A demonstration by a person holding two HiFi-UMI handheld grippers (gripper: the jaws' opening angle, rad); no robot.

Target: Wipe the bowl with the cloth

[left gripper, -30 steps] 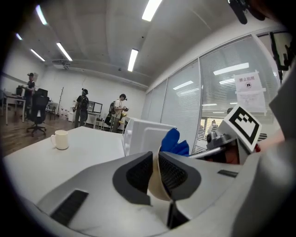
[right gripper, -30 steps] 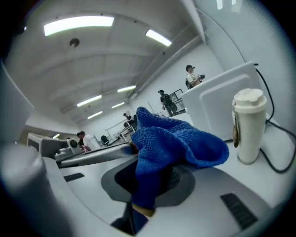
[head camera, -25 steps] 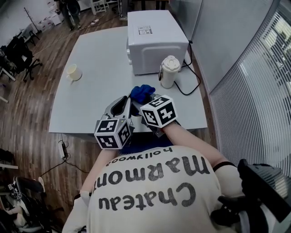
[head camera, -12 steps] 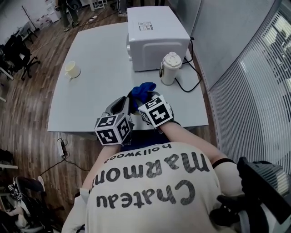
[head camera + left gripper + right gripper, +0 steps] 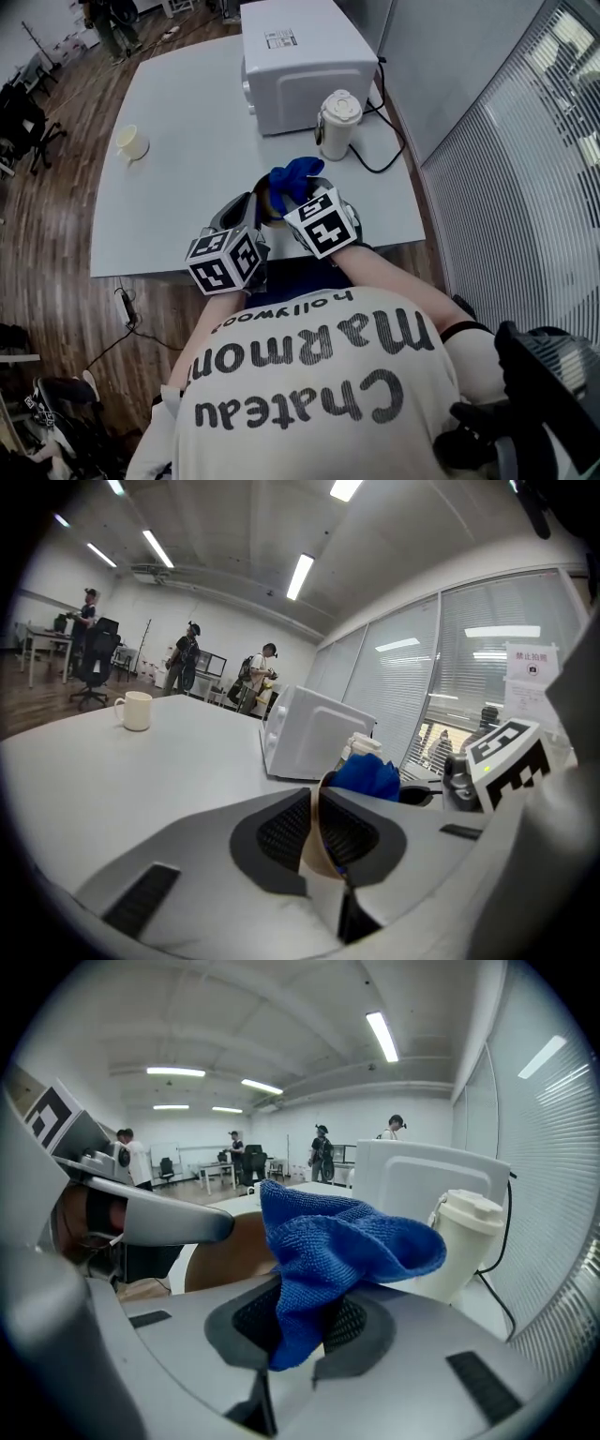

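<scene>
Tan round bowl (image 5: 319,850) on edge, rim pinched by the just-closing left gripper (image 5: 317,808) — right gripper (image 5: 305,1307) clamps blue terry cloth (image 5: 328,1241) at its 2 o'clock, as before.

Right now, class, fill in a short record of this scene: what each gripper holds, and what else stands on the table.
left gripper: jaws have just been closing, clamped on the rim of the bowl
right gripper: shut on the blue cloth
cloth touching bowl: cannot tell
table: white appliance, lidded white cup, mug
</scene>
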